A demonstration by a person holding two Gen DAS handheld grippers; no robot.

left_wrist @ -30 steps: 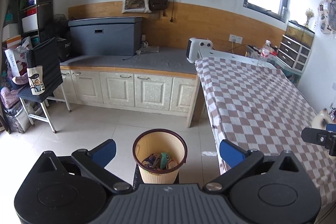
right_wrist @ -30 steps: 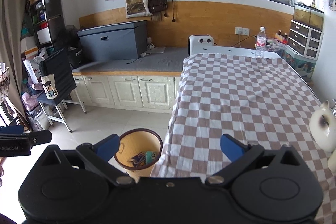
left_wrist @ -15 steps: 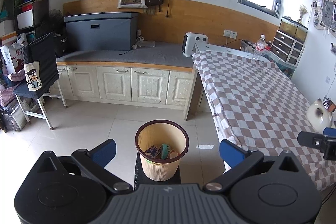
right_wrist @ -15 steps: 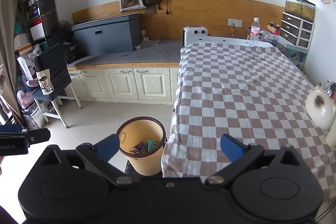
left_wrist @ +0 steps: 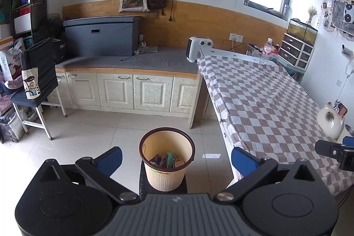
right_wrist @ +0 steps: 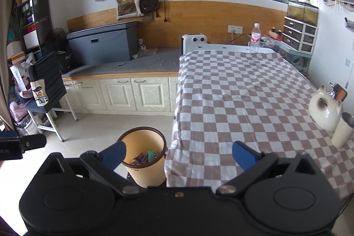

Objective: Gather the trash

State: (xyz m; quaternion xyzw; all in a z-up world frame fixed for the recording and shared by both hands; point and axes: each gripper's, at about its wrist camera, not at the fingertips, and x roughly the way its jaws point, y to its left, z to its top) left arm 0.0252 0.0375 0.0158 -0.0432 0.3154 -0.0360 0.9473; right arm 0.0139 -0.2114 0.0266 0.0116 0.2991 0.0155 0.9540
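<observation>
Because both tools are held back and high, each camera takes in the whole scene. On the left, the left tool has its 2 blue pads spread wide with nothing between them, aimed over the bin, which stands on a dark stand on the floor just beside the desk so scraps can drop in easily; wrappers lie inside. Rightward, the right tool is likewise spread and empty above the checked cloth, where no trash shows; collection looks nearly finished.
</observation>
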